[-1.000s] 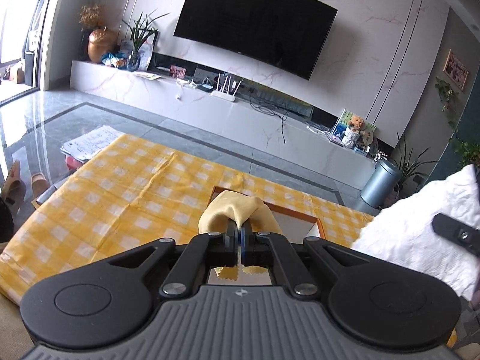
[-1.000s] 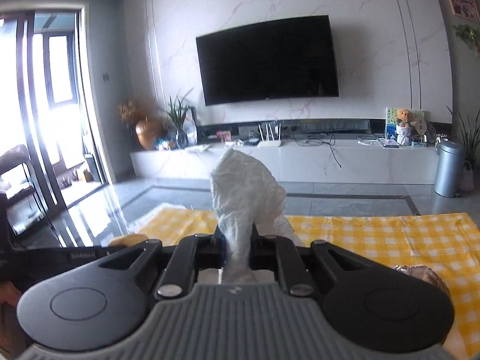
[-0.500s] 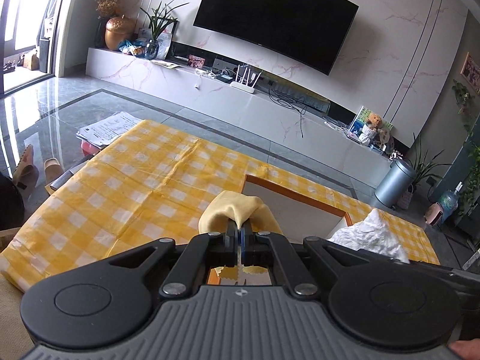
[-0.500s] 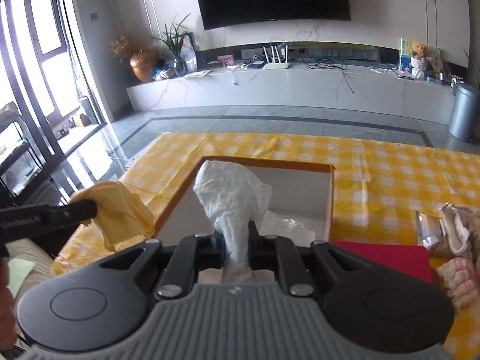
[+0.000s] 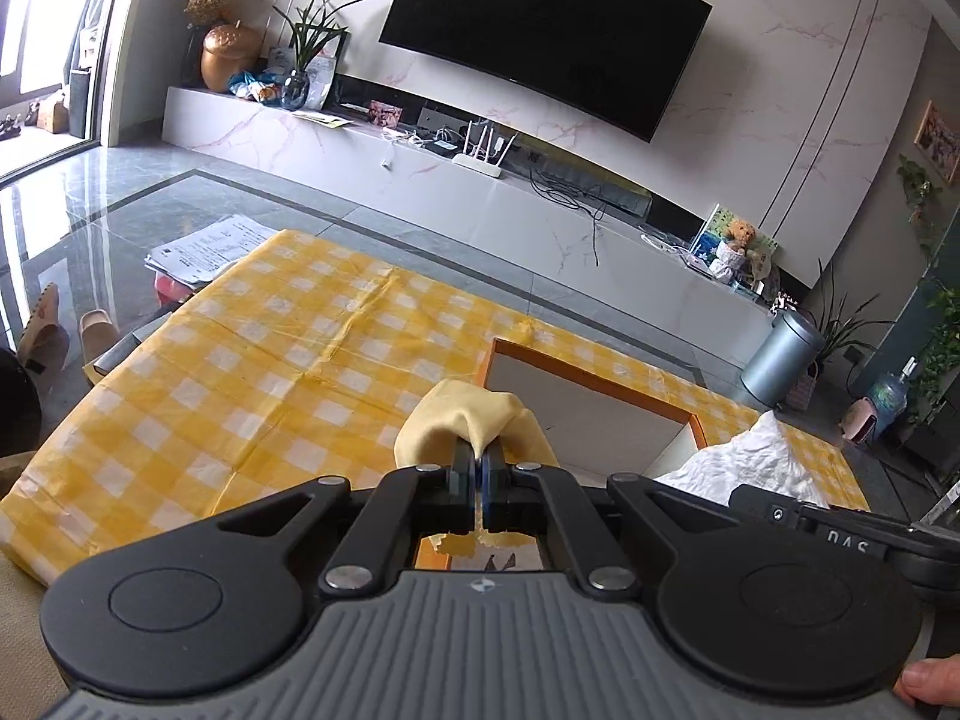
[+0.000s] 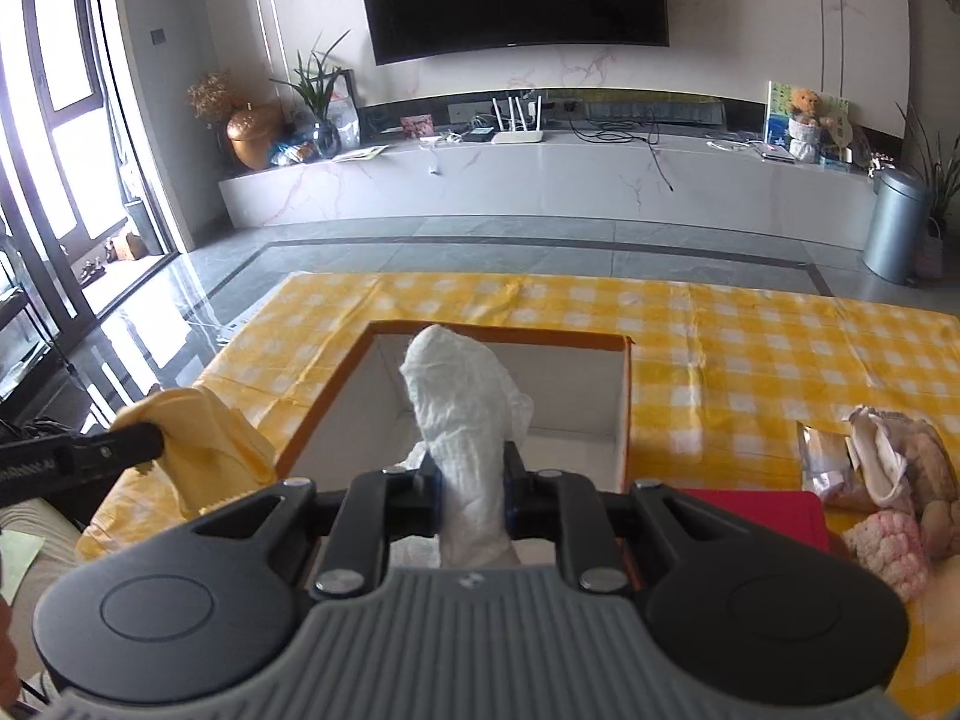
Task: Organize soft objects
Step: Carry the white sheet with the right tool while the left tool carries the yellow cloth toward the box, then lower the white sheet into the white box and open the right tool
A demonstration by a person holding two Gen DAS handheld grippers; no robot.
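My left gripper [image 5: 478, 457] is shut on a yellow cloth [image 5: 465, 417], which bunches above its fingertips at the near left corner of the orange-rimmed box [image 5: 591, 367]. In the right wrist view the left gripper [image 6: 150, 441] holds that yellow cloth [image 6: 207, 438] left of the box [image 6: 498, 333]. My right gripper [image 6: 472, 480] hangs over the box's white inside. Its jaws are opening, with a crumpled white cloth [image 6: 459, 396] standing upright between the pads, still touching both. The white cloth [image 5: 753, 459] also shows at the right of the left wrist view.
A yellow checked tablecloth [image 6: 750, 348] covers the table. A flat red thing [image 6: 756, 510] lies right of the box, and beyond it a pile of soft items [image 6: 906, 468] with a pink knitted piece [image 6: 888, 546] and a foil packet [image 6: 819, 459]. Papers [image 5: 204, 246] lie past the table's left edge.
The right gripper has come down from high above the table to just over the box, and its jaws have widened a little around the white cloth. The left gripper keeps its hold and barely moved.
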